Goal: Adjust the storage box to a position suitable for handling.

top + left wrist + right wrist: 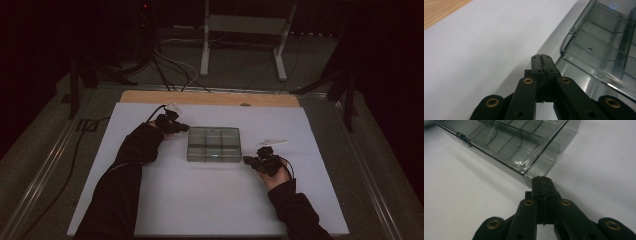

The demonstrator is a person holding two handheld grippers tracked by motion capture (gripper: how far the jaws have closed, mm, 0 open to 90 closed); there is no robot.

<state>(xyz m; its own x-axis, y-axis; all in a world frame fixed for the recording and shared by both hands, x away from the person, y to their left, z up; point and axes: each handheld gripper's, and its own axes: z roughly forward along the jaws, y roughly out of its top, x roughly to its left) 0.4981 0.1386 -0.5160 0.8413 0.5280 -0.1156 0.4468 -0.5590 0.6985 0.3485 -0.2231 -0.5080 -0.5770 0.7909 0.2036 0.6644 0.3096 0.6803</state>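
A smoky clear plastic box [214,145] with a lid and several compartments lies in the middle of the white board. My left gripper [186,128] is at the box's far left corner, shut with nothing between its jaws. In the left gripper view its closed tips [542,58] sit just beside the box's side wall [604,40]. My right gripper [247,160] is at the box's near right corner, also shut and empty. In the right gripper view the closed tips [542,181] stand right against that corner of the box [509,142]; I cannot tell if they touch it.
The white board [210,200] covers the table, with a wooden strip [210,98] along its far edge. Behind it, cables [170,70] run across the floor to a white stand [245,30]. Dark tripod legs [75,85] stand at both sides.
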